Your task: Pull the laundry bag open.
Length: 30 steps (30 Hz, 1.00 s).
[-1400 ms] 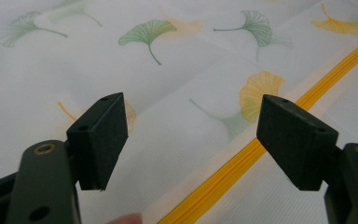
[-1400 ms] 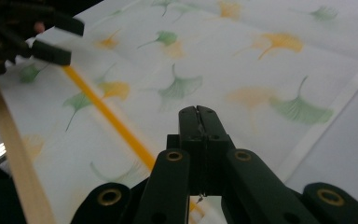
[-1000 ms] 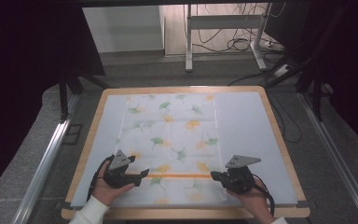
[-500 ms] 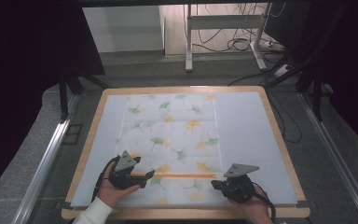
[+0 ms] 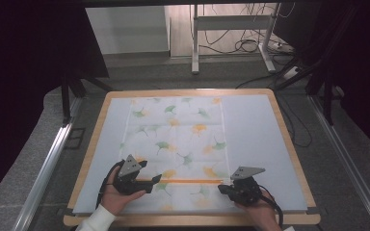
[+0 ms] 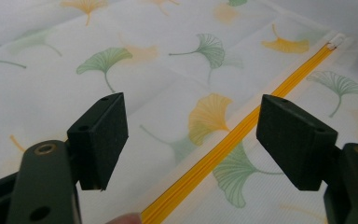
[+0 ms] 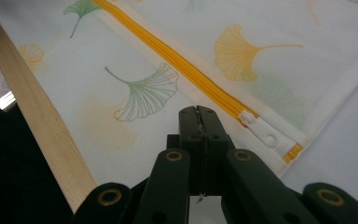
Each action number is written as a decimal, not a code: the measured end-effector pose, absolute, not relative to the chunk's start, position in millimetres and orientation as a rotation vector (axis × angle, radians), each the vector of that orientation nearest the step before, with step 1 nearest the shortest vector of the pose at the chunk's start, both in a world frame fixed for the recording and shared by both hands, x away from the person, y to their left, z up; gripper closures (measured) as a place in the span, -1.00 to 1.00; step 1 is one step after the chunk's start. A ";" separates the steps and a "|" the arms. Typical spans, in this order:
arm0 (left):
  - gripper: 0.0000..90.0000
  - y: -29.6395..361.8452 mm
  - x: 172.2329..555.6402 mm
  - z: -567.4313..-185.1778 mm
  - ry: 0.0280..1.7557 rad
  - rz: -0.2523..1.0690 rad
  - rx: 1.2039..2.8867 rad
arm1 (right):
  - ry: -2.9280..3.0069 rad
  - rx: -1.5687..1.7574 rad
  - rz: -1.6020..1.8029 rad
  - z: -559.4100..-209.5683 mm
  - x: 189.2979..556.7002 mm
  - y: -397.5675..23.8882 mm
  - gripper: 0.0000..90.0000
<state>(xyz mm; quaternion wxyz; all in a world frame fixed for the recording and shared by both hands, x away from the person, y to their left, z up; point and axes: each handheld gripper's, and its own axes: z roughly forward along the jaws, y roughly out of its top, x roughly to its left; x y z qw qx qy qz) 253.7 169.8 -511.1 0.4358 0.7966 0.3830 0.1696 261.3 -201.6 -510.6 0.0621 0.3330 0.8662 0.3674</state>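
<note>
A white mesh bag (image 5: 178,139) printed with green and orange ginkgo leaves lies flat on the table. An orange zipper (image 5: 188,181) crosses it near the front edge. My left gripper (image 5: 150,172) is at the zipper's left end. It is open, and the zipper (image 6: 223,151) runs on the cloth between its pads (image 6: 100,133). My right gripper (image 5: 220,188) is at the zipper's right end. It is shut, its tips (image 7: 198,113) low over the cloth just beside the white zipper pull (image 7: 261,131). Whether they pinch cloth I cannot tell.
The bag rests on a pale mat inside a wooden-rimmed board (image 5: 289,139). The wooden front rim (image 7: 42,126) runs close beside my right gripper. Metal rails (image 5: 43,168) flank the board, and desk legs and cables (image 5: 241,43) stand on the floor beyond.
My right gripper has dropped toward the front edge and come down at the zipper's right end. The left gripper has shifted slightly right along the zipper.
</note>
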 end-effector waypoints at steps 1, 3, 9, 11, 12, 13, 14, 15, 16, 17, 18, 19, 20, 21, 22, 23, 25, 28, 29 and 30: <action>-0.44 167.6 254.2 -510.3 0.948 0.417 1.982 | 2.618 1.011 1.106 -510.9 261.1 -201.5 0.98; -0.44 161.4 256.4 -508.7 0.934 0.413 1.983 | 2.616 1.009 1.093 -511.6 259.7 -202.2 0.98; -0.41 131.5 262.6 -505.4 0.883 0.410 1.996 | 2.627 1.034 1.059 -516.5 257.5 -208.0 0.98; -0.40 122.4 264.2 -503.9 0.861 0.405 2.004 | 2.633 1.038 1.055 -517.3 257.3 -208.6 0.98; -0.40 118.0 265.3 -503.5 0.852 0.400 2.009 | 2.636 1.034 1.051 -517.6 256.4 -208.8 0.98; -0.40 113.3 266.5 -503.5 0.842 0.393 2.017 | 2.637 1.029 1.045 -518.2 255.2 -209.4 0.98; -0.40 108.6 267.4 -503.7 0.829 0.387 2.029 | 2.637 1.030 1.042 -518.5 253.7 -209.8 0.98; -0.40 104.1 267.8 -504.0 0.817 0.385 2.039 | 2.640 1.026 1.036 -518.4 252.3 -210.6 0.98; -0.39 99.0 268.0 -504.0 0.800 0.381 2.053 | 2.634 1.028 1.036 -518.5 251.0 -210.9 0.98; -0.39 96.2 268.2 -503.8 0.790 0.378 2.062 | 2.629 1.027 1.033 -518.5 250.0 -211.1 0.98; -0.38 92.5 268.5 -503.4 0.778 0.374 2.068 | 2.629 1.027 1.029 -518.6 249.5 -210.9 0.98; -0.37 89.2 269.2 -502.9 0.768 0.368 2.071 | 2.627 1.030 1.022 -518.9 248.7 -210.3 0.98; -0.35 85.7 270.2 -502.2 0.760 0.360 2.071 | 2.628 1.029 1.016 -519.5 248.2 -209.8 0.98; -0.34 81.2 271.6 -501.5 0.751 0.355 2.072 | 2.628 1.026 1.014 -520.1 247.7 -209.4 0.98; -0.33 78.7 272.4 -501.2 0.747 0.352 2.072 | 2.626 1.029 1.014 -520.1 246.9 -209.4 0.98; -0.31 75.4 273.4 -501.1 0.744 0.344 2.071 | 2.626 1.032 1.013 -519.9 246.5 -209.5 0.98; -0.30 69.3 274.8 -501.4 0.738 0.328 2.077 | 2.622 1.038 1.015 -520.1 245.6 -210.1 0.98; -0.29 63.5 276.7 -501.8 0.739 0.313 2.083 | 2.624 1.040 1.019 -520.2 245.3 -211.2 0.98; -0.29 62.0 277.2 -502.0 0.739 0.311 2.086 | 2.622 1.043 1.021 -520.3 245.2 -211.2 0.98; -0.29 60.7 277.8 -502.3 0.739 0.311 2.090 | 2.623 1.041 1.021 -520.4 245.3 -211.3 0.98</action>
